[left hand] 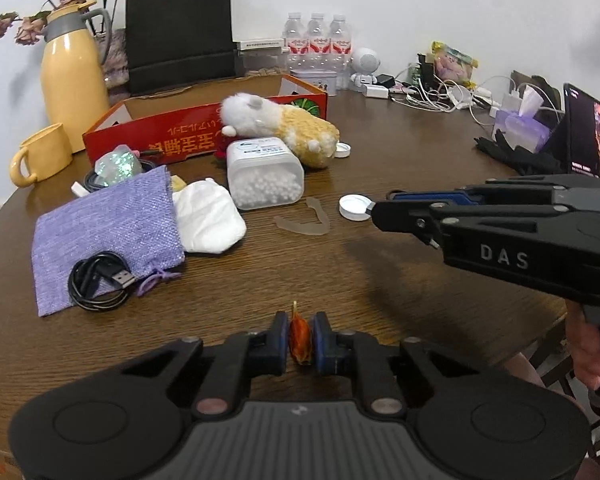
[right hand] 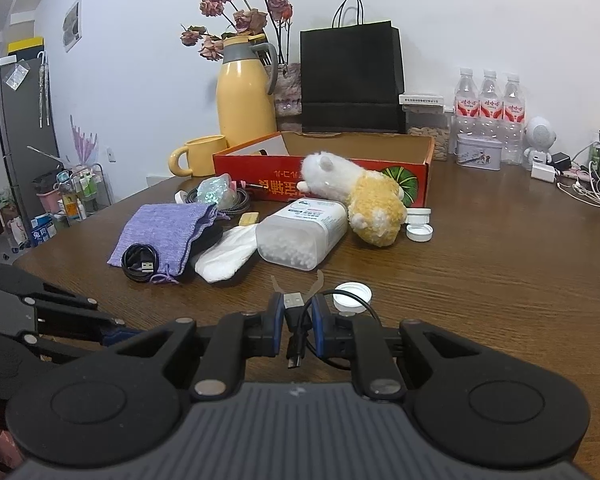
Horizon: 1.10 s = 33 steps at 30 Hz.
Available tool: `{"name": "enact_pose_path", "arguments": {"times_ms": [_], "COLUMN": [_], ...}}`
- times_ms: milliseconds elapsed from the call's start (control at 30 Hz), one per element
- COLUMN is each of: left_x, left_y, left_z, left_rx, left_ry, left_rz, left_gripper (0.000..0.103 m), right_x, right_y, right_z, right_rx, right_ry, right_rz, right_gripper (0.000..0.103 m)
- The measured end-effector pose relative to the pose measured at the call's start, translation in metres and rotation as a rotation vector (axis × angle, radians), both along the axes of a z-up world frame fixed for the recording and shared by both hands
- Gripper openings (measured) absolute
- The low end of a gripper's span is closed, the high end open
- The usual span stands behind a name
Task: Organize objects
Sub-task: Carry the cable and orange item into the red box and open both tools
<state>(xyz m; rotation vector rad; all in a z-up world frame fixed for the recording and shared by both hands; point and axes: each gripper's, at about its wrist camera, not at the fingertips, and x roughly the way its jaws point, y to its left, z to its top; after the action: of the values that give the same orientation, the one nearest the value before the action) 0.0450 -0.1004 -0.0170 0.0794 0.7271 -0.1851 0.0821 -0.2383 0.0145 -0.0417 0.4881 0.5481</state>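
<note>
My left gripper [left hand: 300,320] is shut on a small orange-red dried bud [left hand: 300,338], held just above the brown table [left hand: 260,280]. My right gripper [right hand: 298,308] is shut on a thin black USB cable [right hand: 294,302], whose small plug hangs below the pads. In the left wrist view the right gripper [left hand: 376,213] reaches in from the right, beside a white bottle cap [left hand: 354,207]. An open red cardboard box [left hand: 204,136] stands at the back, with a white-and-yellow plush toy [left hand: 284,128] leaning on its front.
A purple pouch [left hand: 108,232] with a coiled black cable [left hand: 98,280], a white cloth [left hand: 208,220] and a tub of white beads [left hand: 264,176] lie left of centre. A yellow mug [left hand: 40,156] and jug [left hand: 72,80] stand at the back left. A laptop [left hand: 592,136] and chargers are at the right.
</note>
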Motion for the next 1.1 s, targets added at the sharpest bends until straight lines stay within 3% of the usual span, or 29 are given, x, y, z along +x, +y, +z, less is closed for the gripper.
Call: {"name": "enact_pose_path", "arguments": {"times_ms": [533, 1100], "left_x": [0.016, 0.078], "left_y": [0.022, 0.051], "left_z": [0.027, 0.07], "left_rx": [-0.019, -0.051], "left_ry": [-0.114, -0.246], "left_rz": [0.081, 0.124], "left_gripper": [0.011, 0.011], "right_x": [0.011, 0.064], "right_y": [0.011, 0.03], "right_z": [0.017, 0.047], "right_rx": [-0.004, -0.004], "right_ry": [-0.045, -0.106], "right_rz": [0.003, -0.062], "right_gripper": [0.016, 0.016]}}
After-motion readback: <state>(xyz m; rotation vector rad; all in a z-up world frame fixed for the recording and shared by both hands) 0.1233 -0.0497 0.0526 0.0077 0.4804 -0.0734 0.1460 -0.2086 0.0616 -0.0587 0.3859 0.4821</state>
